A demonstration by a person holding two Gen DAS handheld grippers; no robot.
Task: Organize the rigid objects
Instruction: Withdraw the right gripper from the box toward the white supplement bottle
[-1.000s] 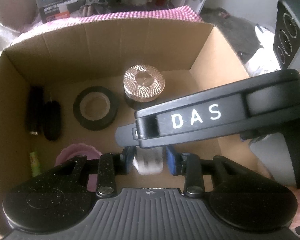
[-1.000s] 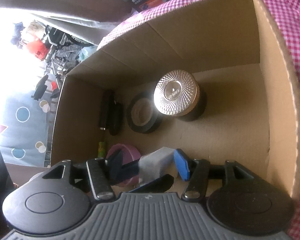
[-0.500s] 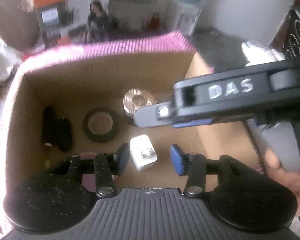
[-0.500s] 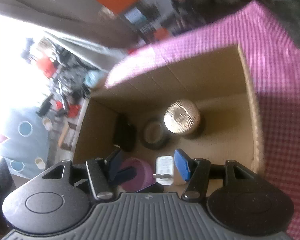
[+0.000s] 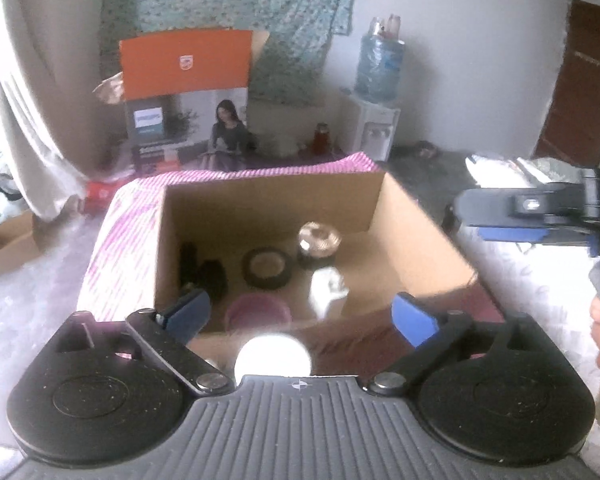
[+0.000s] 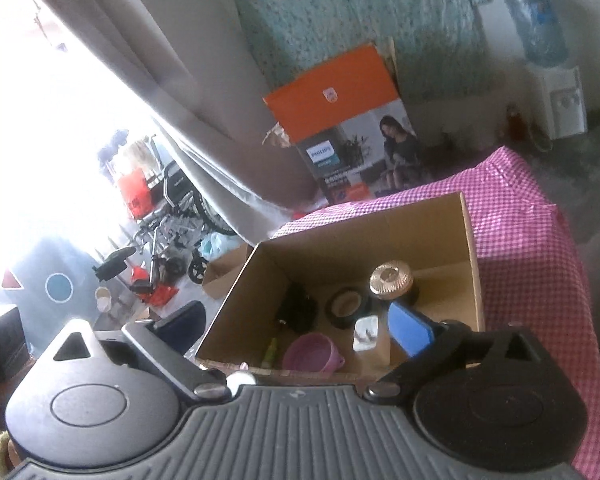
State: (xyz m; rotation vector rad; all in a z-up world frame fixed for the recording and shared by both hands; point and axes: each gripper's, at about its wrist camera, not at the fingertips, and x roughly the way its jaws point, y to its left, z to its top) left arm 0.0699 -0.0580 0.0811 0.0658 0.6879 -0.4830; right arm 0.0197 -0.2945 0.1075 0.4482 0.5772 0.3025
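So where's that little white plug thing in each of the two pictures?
Left wrist view: the white plug lies on the floor of the cardboard box, near the middle, right of the black tape ring.
Right wrist view: the plug lies near the box's front, just left of the blue right finger.
Shared landmark: the gold-topped jar, standing just behind the plug in both.

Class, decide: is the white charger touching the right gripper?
Apart. The right wrist view shows the charger lying on the box floor, with the right gripper opening empty above.
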